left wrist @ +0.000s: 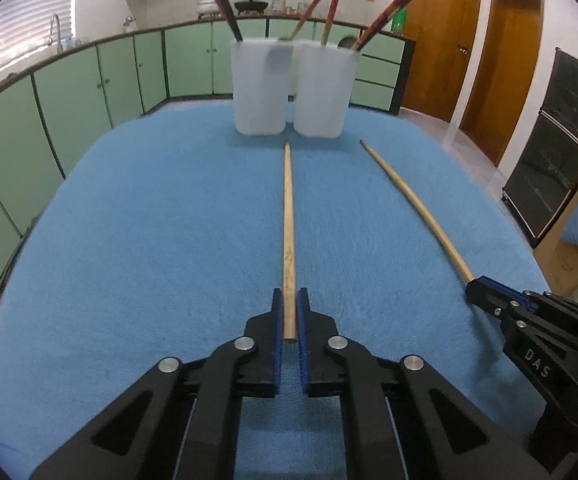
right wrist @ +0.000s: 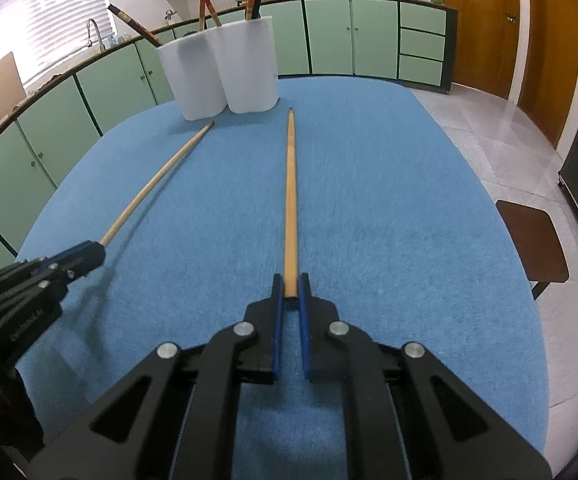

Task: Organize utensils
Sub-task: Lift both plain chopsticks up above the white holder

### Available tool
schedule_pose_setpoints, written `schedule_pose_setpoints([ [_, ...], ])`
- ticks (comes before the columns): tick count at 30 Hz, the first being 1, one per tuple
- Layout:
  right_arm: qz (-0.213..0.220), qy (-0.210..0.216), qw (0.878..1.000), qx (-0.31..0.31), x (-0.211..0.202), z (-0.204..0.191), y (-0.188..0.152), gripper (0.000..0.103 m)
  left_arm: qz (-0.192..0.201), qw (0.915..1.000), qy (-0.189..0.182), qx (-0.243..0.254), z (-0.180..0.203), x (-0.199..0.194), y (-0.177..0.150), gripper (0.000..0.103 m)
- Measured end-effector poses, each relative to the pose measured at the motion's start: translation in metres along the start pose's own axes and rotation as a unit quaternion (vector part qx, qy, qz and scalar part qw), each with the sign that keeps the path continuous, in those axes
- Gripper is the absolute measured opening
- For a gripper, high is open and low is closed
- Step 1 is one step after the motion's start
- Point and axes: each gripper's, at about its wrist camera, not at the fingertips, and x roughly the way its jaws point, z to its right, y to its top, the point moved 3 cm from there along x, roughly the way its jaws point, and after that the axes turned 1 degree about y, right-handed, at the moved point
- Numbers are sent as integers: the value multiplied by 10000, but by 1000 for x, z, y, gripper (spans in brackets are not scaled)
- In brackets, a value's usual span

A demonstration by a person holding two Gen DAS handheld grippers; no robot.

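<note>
On the blue cloth table (left wrist: 149, 220), my left gripper (left wrist: 289, 294) is shut on the near end of a pale wooden chopstick (left wrist: 288, 220) that points at two white cups (left wrist: 260, 88) (left wrist: 323, 92). Red and dark chopsticks (left wrist: 225, 4) stand in those cups. To the right, my right gripper (left wrist: 477, 286) grips a second wooden chopstick (left wrist: 413, 200). In the right wrist view, the right gripper (right wrist: 290, 278) is shut on its chopstick (right wrist: 291, 184). The left gripper (right wrist: 89, 252) and its chopstick (right wrist: 157, 184) show at the left, with the cups (right wrist: 193, 76) (right wrist: 249, 68) beyond.
Green cabinets (left wrist: 89, 80) with a counter and sink run behind the table. Wooden doors (left wrist: 441, 40) and a black glass-front unit (left wrist: 557, 140) stand to the right. A brown stool (right wrist: 533, 240) sits beside the table's right edge on a tiled floor.
</note>
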Motion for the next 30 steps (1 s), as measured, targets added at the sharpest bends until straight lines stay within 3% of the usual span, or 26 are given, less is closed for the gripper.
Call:
schedule_pose_setpoints([
  [7, 458, 69, 9988, -166, -36, -2, 20, 6, 533, 9985, 18, 101, -1, -42, 28, 7],
  [19, 1427, 491, 9883, -241, -116, 7, 109, 6, 1484, 9885, -225, 165, -8, -102, 103, 7],
  [24, 1574, 696, 9845, -350, -130, 4, 147, 6, 1606, 9860, -411, 170, -11, -111, 127, 7],
  [30, 1424, 1028, 9832, -506, -134, 0, 187, 6, 1676, 9841, -547, 227, -12, -115, 148, 7],
])
